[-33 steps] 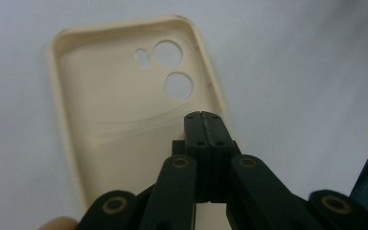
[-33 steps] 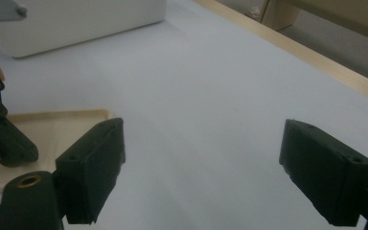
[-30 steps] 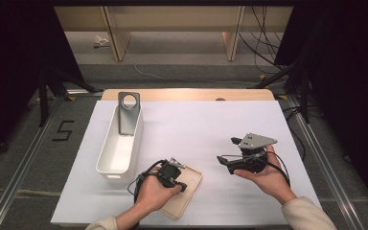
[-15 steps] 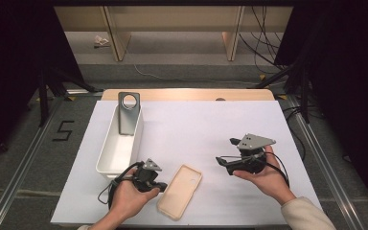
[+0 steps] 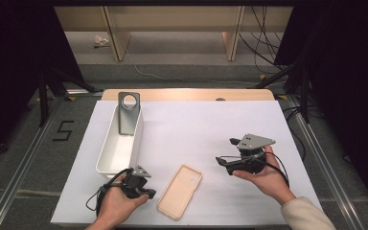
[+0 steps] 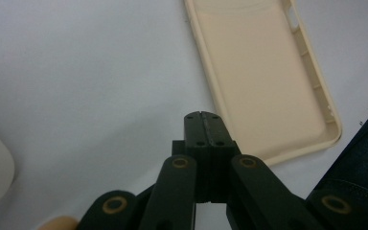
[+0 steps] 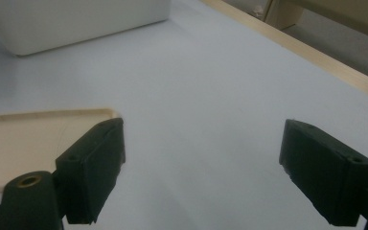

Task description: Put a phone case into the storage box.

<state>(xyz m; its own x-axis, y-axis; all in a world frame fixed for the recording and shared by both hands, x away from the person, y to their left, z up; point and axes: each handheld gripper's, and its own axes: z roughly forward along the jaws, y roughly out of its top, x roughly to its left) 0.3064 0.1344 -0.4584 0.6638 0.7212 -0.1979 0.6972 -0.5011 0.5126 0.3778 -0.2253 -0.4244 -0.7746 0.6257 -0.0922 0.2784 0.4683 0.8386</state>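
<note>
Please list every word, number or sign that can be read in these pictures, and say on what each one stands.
"5" – a dark numeral marked on the grey floor left of the table, seen in the high view.
No other text can be read: the beige phone case, the white bin and the grey case standing in it carry no legible marking.

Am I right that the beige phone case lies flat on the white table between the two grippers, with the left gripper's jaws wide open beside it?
Not quite: the left gripper has its jaws shut, as the left gripper view shows. The rest holds: the beige phone case lies flat on the white table between the grippers.
</note>
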